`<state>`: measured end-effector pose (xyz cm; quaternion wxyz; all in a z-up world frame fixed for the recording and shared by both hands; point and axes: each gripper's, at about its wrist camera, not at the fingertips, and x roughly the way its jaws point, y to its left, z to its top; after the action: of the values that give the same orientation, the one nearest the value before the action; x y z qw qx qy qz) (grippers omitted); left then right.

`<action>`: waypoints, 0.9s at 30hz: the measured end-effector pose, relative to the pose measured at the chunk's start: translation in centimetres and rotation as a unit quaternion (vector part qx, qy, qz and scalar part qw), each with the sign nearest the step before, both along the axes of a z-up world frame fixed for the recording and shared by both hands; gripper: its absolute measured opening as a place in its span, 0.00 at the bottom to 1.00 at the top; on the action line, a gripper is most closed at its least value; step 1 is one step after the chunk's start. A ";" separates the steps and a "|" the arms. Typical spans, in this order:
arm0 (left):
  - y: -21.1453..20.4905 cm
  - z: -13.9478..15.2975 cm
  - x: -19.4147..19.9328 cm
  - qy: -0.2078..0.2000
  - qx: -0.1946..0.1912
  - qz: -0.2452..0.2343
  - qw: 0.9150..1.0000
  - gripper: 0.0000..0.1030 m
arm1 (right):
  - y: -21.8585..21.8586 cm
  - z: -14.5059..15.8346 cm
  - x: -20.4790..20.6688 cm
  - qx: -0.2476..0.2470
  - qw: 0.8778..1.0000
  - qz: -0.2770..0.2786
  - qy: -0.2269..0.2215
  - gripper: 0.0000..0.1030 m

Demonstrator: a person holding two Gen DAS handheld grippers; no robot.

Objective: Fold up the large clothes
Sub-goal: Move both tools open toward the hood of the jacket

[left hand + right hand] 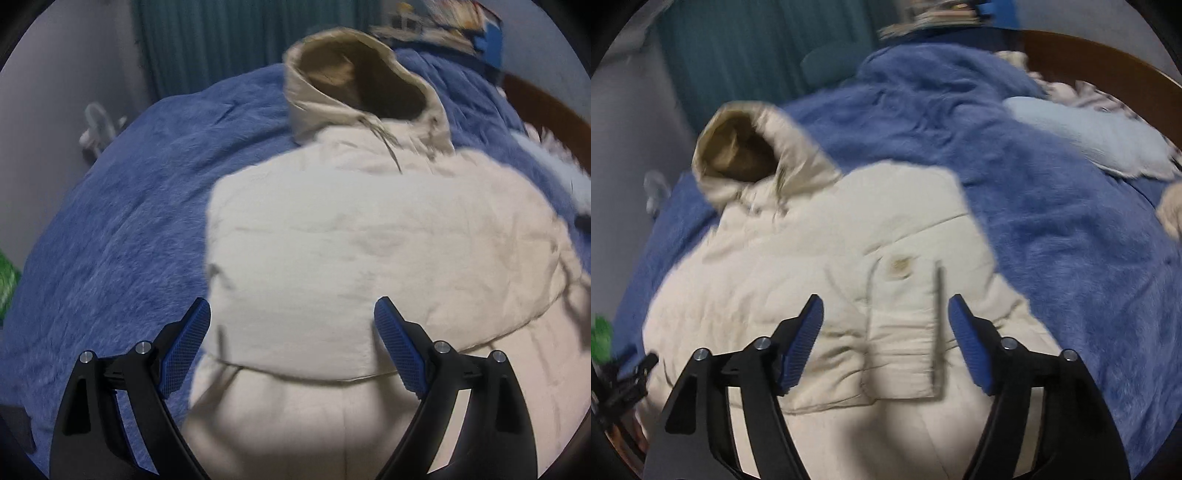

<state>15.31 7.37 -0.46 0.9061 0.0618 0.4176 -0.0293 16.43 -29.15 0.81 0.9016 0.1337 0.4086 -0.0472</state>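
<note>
Pretty clearly a bedroom in someone's home. There's a bed with a fuzzy blue blanket (1052, 229) spread over it, a brown wooden headboard (1108, 62) on the far right, a pale pillow (1086, 136) near it, and teal curtains (221, 40) at the far side.

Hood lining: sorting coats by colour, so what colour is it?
Olive-brown lining, inside a cream hood; clearest in the left wrist view.

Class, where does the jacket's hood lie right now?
In both views the hood lies at the cream jacket's far end, opening upward, on the blue blanket.
</note>
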 end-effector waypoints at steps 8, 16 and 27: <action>-0.3 -0.5 0.5 0.013 -0.007 0.008 1.000 0.84 | 1.6 -3.9 1.3 -0.019 0.998 0.025 0.051 0.68; -0.9 3.0 7.4 0.004 -0.031 -0.023 0.999 0.84 | 2.8 -1.4 3.8 -0.085 0.994 0.062 -0.002 0.76; 0.7 1.3 10.5 0.007 -0.060 -0.043 0.997 0.86 | 3.6 0.3 8.3 -0.085 0.991 0.107 -0.014 0.77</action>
<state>25.76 8.10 0.88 0.9033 0.0255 0.4179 -0.0937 24.69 -25.54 1.11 0.9153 0.0130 0.4022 0.0167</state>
